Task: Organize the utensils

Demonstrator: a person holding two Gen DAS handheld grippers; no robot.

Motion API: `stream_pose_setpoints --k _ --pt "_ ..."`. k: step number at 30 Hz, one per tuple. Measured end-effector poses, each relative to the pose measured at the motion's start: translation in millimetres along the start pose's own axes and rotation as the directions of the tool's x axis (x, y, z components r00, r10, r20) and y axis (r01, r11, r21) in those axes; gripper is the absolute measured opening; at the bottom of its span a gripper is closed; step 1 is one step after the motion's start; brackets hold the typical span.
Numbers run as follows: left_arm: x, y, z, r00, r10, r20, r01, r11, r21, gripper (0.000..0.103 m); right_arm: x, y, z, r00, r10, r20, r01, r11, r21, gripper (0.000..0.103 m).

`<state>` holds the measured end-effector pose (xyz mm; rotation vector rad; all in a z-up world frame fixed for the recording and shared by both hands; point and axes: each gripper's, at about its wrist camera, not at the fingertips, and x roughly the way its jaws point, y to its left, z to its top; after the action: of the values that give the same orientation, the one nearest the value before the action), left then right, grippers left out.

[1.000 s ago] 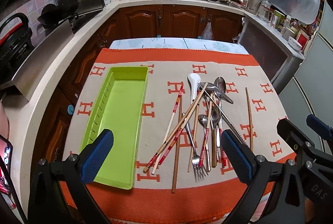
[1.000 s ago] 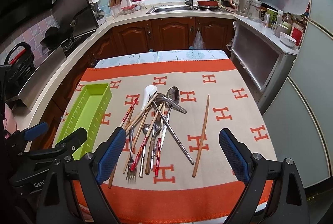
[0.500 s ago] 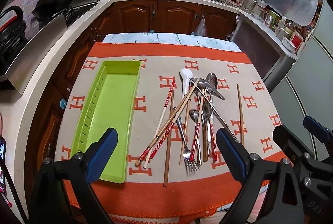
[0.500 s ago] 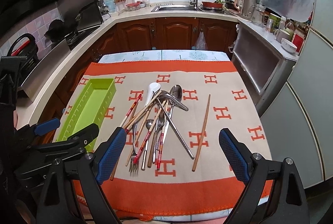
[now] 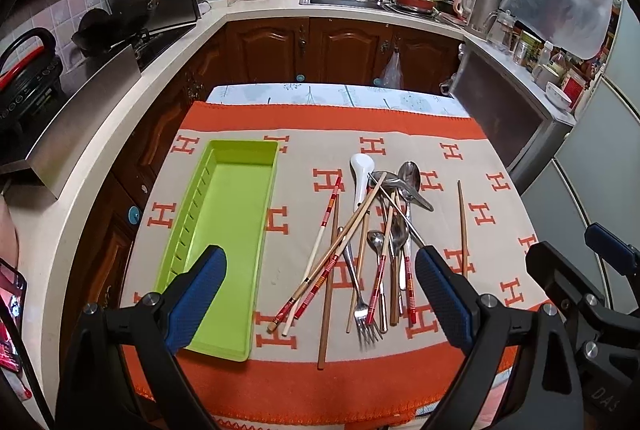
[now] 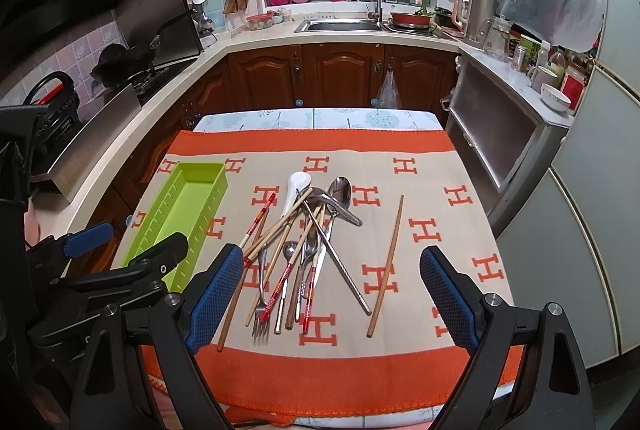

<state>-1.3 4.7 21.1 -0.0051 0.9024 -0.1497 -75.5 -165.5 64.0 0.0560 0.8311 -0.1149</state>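
Both grippers, left gripper (image 5: 320,294) and right gripper (image 6: 332,290), hover open-jawed, holding nothing.
Tangled utensils (image 5: 372,242), chopsticks, spoons and a fork, lie beside an empty green tray (image 5: 224,242).

One green tray (image 5: 224,230) lies on the orange-and-beige cloth (image 5: 304,386), and every utensil lies to the right of the tray. Just right of the tray sits a tangled pile holding one white ceramic spoon (image 5: 361,176), one fork (image 5: 362,314) and at least four metal spoons (image 5: 410,176); the chopsticks crossing the pile overlap too much to count exactly. One plain wooden chopstick (image 5: 463,230) lies alone, farthest from the tray.
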Motion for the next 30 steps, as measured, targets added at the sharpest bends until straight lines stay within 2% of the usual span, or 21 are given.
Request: stream_pose_setpoints --k 6,9,11,13,17,20,25,30 --pt "11.5 -0.6 11.6 0.999 -0.044 -0.013 0.044 0.999 -0.003 0.094 5.2 -3.1 11.3 1.0 0.023 0.003 -0.023 1.0 -0.009 0.088" --pt "21.2 -6.3 19.3 0.999 -0.047 -0.022 0.047 0.999 0.024 0.094 11.2 -7.7 17.1 0.999 0.036 -0.004 -0.036 0.999 -0.005 0.087" --pt "27.9 -8.6 28.8 0.998 -0.053 -0.036 0.055 0.998 0.031 0.094 19.8 -9.6 21.1 0.998 0.048 -0.038 -0.049 0.999 -0.009 0.084" --pt "30.7 -7.5 39.3 0.997 -0.073 -0.018 0.073 0.997 0.023 0.094 33.6 -11.9 27.7 0.993 0.079 -0.085 -0.081 0.997 -0.012 0.079" --pt "38.3 -6.6 56.3 0.999 -0.048 0.014 0.048 0.998 0.036 0.094 60.4 -22.5 38.8 0.98 0.138 -0.14 -0.14 0.99 -0.002 0.073" --pt "56.4 -2.8 67.2 0.996 -0.08 -0.026 0.08 0.996 0.026 0.094 83.9 -40.5 49.8 0.972 0.161 -0.172 -0.157 0.987 0.041 0.07" --pt "103.1 -9.1 77.2 0.988 -0.086 -0.131 0.093 0.995 0.048 0.094 131.3 -82.4 63.8 0.959 0.142 -0.245 -0.116 0.986 0.12 0.063" --pt "148.0 -23.5 75.1 0.966 -0.095 -0.24 0.118 0.99 0.083 0.091 186.9 -130.9 57.4 0.925 0.161 -0.345 -0.083 0.97 0.229 0.057"
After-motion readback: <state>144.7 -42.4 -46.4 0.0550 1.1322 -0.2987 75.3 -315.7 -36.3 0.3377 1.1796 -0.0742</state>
